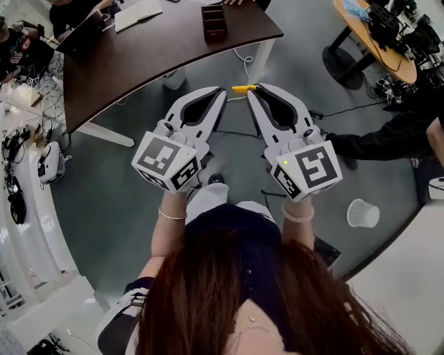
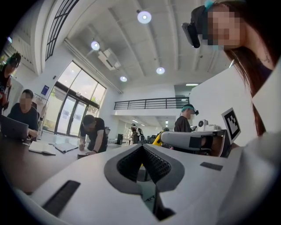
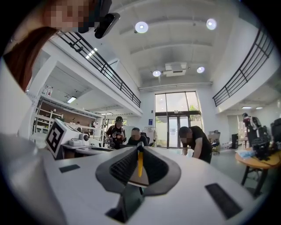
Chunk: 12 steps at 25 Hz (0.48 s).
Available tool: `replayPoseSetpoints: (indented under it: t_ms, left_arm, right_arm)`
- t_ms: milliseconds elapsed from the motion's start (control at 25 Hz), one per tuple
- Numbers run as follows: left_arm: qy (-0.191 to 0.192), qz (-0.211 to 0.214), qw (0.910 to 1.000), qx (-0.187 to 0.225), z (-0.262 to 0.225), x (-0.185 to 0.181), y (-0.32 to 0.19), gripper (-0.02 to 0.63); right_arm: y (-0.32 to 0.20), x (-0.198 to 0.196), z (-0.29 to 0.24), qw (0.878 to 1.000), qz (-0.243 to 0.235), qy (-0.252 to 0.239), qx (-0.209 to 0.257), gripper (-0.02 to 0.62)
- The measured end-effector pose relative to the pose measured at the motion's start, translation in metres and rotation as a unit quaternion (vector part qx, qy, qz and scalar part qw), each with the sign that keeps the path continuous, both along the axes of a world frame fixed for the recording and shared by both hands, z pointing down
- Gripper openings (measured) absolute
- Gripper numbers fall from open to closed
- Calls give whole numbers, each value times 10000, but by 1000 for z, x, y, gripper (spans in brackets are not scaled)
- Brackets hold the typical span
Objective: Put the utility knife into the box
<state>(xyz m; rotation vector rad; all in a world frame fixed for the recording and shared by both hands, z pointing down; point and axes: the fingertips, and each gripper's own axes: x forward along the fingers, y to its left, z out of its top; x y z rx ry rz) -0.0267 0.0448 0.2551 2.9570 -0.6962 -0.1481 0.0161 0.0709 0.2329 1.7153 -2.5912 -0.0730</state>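
Note:
A yellow utility knife [image 1: 242, 89] sticks out sideways to the left from the tip of my right gripper [image 1: 254, 88], which is shut on it. In the right gripper view the knife [image 3: 140, 163] shows as a thin yellow strip pinched between the shut jaws. My left gripper [image 1: 220, 91] is shut with nothing in it, its tip close beside the knife. Both are held in the air above the grey floor. A dark brown compartmented box [image 1: 214, 22] stands on the dark table [image 1: 139, 62] further ahead. In the left gripper view the right gripper [image 2: 193, 140] lies to the right.
People sit and lean at the dark table with a laptop [image 1: 80, 33] and an open notebook [image 1: 139, 14]. A round wooden table [image 1: 378, 41] with gear stands at the upper right. A white waste basket [image 1: 363, 213], floor cables [image 1: 347, 109] and a black sleeve [image 1: 374, 142] are at the right.

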Motion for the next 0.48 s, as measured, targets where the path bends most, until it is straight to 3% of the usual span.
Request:
replayPoseSetpoints:
  t_ms: [480]
  left_arm:
    - [115,120,9998,-124,7,23,-92,0]
  right_arm:
    - [-85,28,3,9997,220,-71,-25,49]
